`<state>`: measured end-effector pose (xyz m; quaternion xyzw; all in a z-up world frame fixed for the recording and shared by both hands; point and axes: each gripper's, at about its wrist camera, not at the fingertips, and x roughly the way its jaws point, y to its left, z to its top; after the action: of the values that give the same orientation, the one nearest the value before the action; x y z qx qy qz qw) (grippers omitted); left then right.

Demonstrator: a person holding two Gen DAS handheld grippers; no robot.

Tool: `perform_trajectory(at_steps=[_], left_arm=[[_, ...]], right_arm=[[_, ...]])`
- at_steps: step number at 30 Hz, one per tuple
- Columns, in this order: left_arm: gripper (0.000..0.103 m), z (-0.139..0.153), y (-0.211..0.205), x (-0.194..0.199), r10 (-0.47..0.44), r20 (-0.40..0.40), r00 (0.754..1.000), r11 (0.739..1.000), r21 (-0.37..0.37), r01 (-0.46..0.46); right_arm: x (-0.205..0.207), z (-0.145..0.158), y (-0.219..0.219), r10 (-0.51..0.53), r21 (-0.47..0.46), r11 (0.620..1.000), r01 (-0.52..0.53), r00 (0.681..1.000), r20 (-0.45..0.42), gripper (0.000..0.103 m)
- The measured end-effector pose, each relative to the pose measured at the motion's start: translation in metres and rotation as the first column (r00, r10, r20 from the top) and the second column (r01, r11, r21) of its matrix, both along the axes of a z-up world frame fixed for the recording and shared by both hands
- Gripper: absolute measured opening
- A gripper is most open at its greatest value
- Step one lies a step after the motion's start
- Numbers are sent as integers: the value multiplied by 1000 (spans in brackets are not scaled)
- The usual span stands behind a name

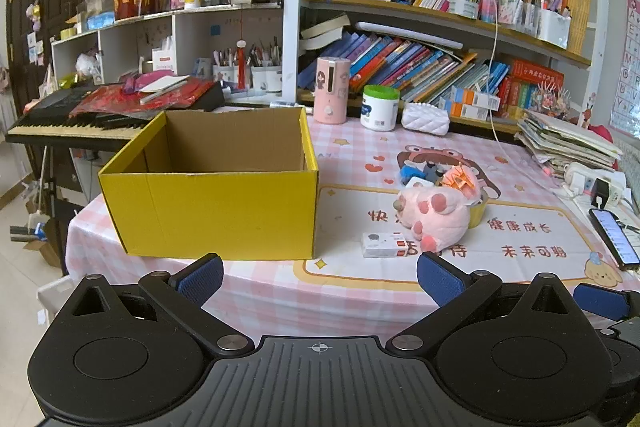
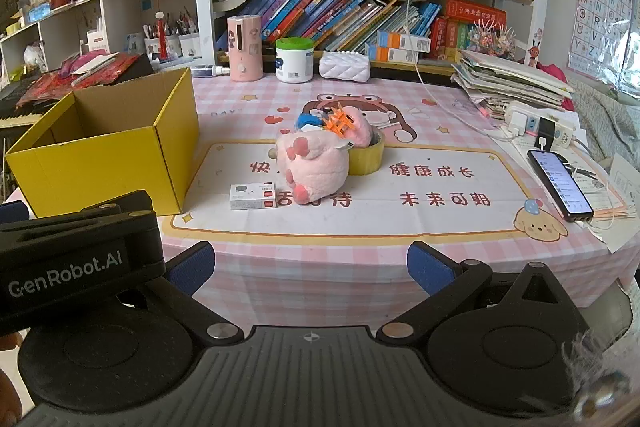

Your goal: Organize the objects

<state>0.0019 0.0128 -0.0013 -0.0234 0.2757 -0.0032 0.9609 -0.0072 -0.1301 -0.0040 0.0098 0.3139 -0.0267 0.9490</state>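
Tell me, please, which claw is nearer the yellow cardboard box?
Left. The left claw sits just before the yellow cardboard box; the right claw is farther right, facing the pink plush toy.

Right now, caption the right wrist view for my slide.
Open right claw faces a pink plush toy beside an open yellow box.

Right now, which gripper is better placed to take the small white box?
Right, probably. The right gripper is open and the white box lies almost straight ahead of it. The left gripper, also open, faces more toward the yellow box.
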Motion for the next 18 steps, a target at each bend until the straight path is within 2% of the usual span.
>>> perform_trajectory(at_steps=[18], left_arm=[[103,-2,0,2,-2,-4,1000,1000,-3,2]], right_arm=[[4,-6,1,1,-1,1000,-1,1000,-3,103]])
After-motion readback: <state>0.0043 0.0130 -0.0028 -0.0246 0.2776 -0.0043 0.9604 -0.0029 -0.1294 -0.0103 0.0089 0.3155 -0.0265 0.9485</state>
